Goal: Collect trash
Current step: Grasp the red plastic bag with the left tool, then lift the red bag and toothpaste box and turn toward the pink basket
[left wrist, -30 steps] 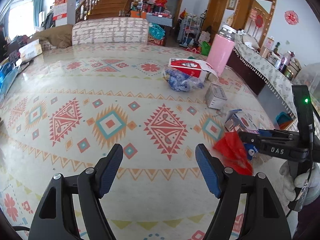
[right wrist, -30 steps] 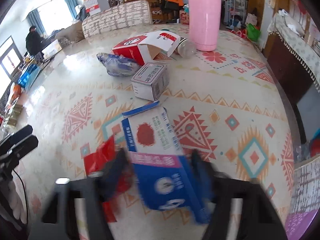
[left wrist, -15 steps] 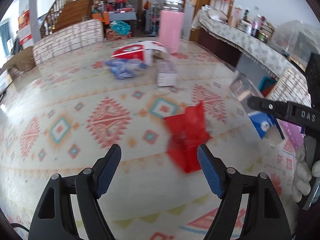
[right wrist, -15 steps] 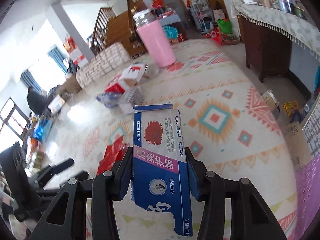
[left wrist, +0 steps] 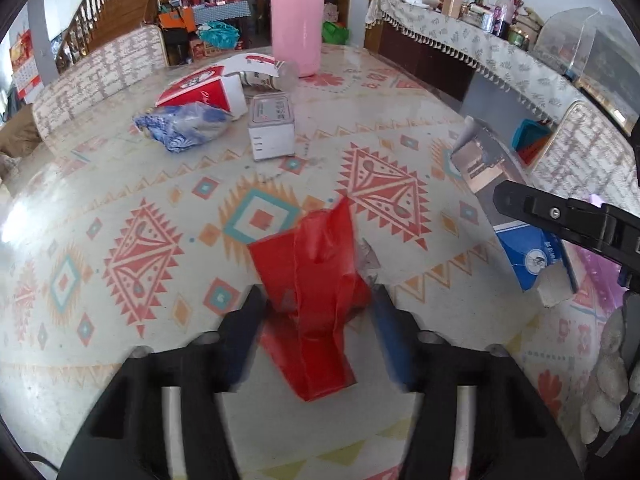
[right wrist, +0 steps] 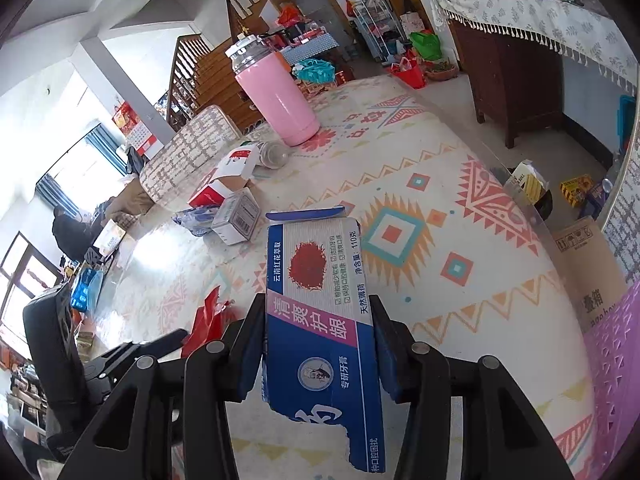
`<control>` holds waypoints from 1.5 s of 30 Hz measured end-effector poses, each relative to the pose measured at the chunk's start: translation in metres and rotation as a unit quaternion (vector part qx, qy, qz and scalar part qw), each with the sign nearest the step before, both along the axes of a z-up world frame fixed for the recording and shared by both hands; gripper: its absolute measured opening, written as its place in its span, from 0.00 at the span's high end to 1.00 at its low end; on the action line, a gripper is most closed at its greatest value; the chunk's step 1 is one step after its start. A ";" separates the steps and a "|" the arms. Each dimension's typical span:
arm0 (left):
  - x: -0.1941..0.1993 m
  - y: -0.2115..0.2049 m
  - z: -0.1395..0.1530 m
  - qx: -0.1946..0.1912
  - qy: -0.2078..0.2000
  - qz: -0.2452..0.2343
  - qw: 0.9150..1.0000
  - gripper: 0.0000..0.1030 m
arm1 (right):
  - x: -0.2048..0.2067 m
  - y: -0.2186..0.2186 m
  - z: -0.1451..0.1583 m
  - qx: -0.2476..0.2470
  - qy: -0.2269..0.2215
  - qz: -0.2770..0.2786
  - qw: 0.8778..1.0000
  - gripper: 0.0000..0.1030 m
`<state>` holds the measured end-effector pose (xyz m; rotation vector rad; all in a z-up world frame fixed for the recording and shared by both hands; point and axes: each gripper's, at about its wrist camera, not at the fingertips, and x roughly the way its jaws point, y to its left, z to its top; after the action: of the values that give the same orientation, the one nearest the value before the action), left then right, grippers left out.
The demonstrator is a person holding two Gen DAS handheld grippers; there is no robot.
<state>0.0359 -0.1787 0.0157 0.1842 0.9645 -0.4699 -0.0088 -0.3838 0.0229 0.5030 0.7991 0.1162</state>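
Note:
My right gripper [right wrist: 318, 344] is shut on a blue toothpaste box [right wrist: 320, 300] and holds it above the table; the box also shows in the left wrist view [left wrist: 516, 220]. A crumpled red plastic wrapper [left wrist: 316, 276] lies on the patterned tablecloth between the fingers of my left gripper [left wrist: 316, 328]. The fingers are blurred, apart by about the wrapper's width, closing in on it. The wrapper also shows in the right wrist view [right wrist: 208, 320].
Farther back lie a small white box [left wrist: 272, 128], a blue plastic bag [left wrist: 184, 126], a red and white carton [left wrist: 204, 90], a clear bottle [left wrist: 268, 76] and a pink thermos [left wrist: 298, 20]. A purple basket [right wrist: 616, 368] is at the table's right edge.
My left gripper has moved forward over the red wrapper and its fingers have drawn closer together around it. My right gripper has lifted the toothpaste box higher.

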 end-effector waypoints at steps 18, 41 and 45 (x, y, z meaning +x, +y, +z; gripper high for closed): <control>-0.050 0.083 0.056 -0.100 -0.028 0.096 0.990 0.58 | -0.004 0.013 0.002 -0.025 -0.007 0.006 1.000 0.50; -0.116 0.151 0.057 -0.068 -0.070 0.162 0.982 0.58 | -0.011 0.027 0.004 -0.095 -0.033 -0.022 0.995 0.50; -0.122 0.153 0.057 -0.075 -0.069 0.163 0.981 0.58 | -0.012 0.022 0.005 -0.094 -0.034 -0.032 0.994 0.50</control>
<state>-0.0859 -0.0255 0.0727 -0.0765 0.8006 -0.2232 -0.0207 -0.3614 0.0283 0.3431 0.7185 -0.0009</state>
